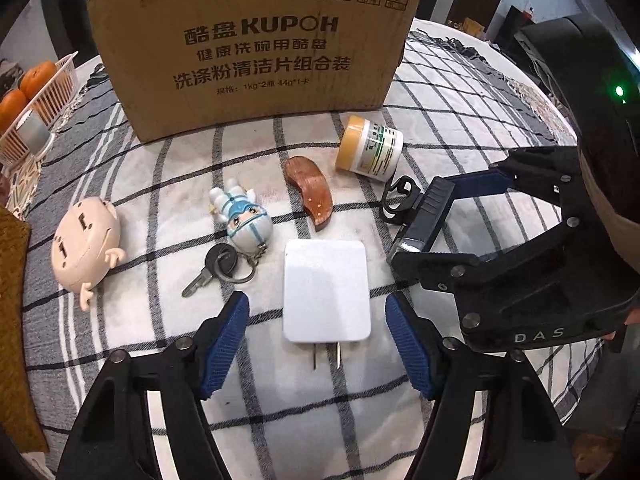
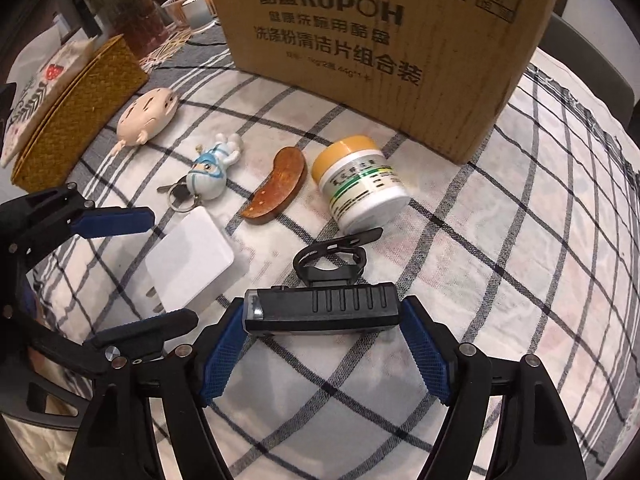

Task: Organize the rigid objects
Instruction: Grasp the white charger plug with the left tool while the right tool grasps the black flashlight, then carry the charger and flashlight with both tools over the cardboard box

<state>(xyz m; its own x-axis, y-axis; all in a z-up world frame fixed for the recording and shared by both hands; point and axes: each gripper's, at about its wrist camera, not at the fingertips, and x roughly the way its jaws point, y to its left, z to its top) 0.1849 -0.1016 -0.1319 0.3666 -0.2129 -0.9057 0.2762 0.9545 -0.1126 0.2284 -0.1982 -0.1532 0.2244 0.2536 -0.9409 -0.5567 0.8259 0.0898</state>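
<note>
While both grippers gape, charger (image 1: 326, 290) and bike light (image 2: 322, 309) lie between fingers (image 1: 224, 336).

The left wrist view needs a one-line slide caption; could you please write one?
Left tool open astride a white charger on the checked tablecloth, cardboard box behind.

On the desk (image 1: 460, 92) a cardboard box (image 1: 256, 44) stands at the back. Before it, left to right, lie a doll head (image 1: 86, 240), a figurine keychain (image 1: 242, 216), a wooden piece (image 1: 310, 192) and a jar (image 1: 370, 148) on its side. Nearer lie a charger (image 1: 326, 292) between the left tongs (image 1: 318, 340) and, to its right, a bike light (image 2: 322, 310) between the right tongs (image 2: 324, 354).
</note>
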